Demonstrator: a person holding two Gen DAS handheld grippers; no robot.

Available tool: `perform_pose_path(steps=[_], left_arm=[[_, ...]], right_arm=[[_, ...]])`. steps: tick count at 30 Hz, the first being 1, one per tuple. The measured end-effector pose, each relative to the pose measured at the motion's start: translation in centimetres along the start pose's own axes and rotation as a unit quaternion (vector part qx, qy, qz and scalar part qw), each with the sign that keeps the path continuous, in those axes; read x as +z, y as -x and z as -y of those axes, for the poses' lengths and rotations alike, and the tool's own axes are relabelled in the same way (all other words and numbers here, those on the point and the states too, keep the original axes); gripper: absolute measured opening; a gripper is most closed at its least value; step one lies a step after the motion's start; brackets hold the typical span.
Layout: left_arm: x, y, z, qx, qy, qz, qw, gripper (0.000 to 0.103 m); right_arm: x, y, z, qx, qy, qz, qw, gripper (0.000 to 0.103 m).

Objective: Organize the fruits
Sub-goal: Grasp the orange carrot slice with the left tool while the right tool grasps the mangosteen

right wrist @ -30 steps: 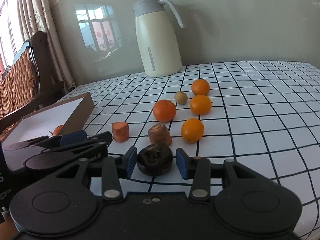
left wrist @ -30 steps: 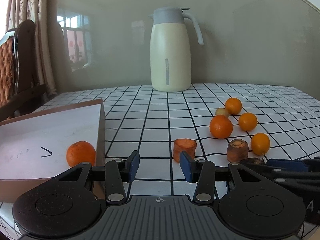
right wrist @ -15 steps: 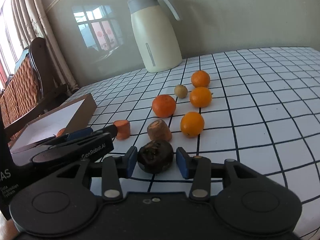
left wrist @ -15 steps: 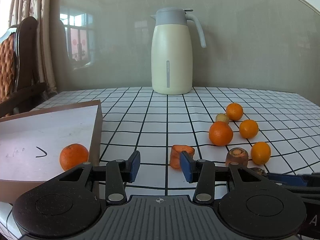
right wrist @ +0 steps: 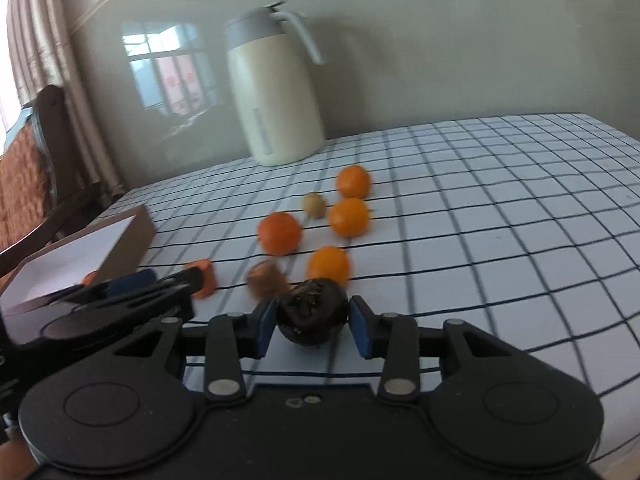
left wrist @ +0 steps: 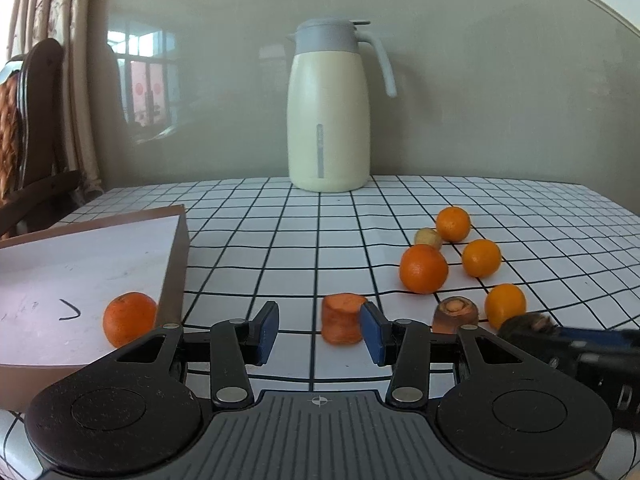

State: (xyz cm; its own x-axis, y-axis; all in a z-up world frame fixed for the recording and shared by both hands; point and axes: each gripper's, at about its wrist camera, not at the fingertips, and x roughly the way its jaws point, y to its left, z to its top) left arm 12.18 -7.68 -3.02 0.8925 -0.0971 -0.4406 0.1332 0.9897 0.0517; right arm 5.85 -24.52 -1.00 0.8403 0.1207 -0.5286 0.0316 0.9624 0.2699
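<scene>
The dark round fruit (right wrist: 313,316) sits clamped between the pads of the right gripper (right wrist: 313,330), in front of the loose pile. The left gripper (left wrist: 319,331) is spread and empty, near the orange carrot chunk (left wrist: 343,318). One orange (left wrist: 129,318) lies in the cardboard box (left wrist: 176,268), left of the pile. Progress is judged early: four oranges (left wrist: 423,269), one small tan fruit (left wrist: 428,238) and two carrot pieces, including a brownish stub (left wrist: 455,314), are left on the checked tablecloth (left wrist: 280,248).
</scene>
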Motion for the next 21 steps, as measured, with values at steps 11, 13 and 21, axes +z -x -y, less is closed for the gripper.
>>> perform_pose_path(steps=[11, 13, 21], left_arm=[[-0.2, -1.9, 0.8, -0.005, 0.01, -0.022, 0.9997, 0.046], [-0.2, -2.2, 0.9, -0.006, 0.009, -0.022, 0.9997, 0.045], [-0.4, -2.1, 1.1, -0.013, 0.01, -0.018, 0.9997, 0.028]], right_arm=[[-0.1, -0.4, 1.5, -0.006, -0.031, -0.006, 0.999, 0.036], [-0.1, -0.4, 1.5, -0.007, -0.032, -0.004, 0.999, 0.038], [-0.1, -0.5, 1.3, -0.014, -0.018, -0.004, 1.0, 0.033]])
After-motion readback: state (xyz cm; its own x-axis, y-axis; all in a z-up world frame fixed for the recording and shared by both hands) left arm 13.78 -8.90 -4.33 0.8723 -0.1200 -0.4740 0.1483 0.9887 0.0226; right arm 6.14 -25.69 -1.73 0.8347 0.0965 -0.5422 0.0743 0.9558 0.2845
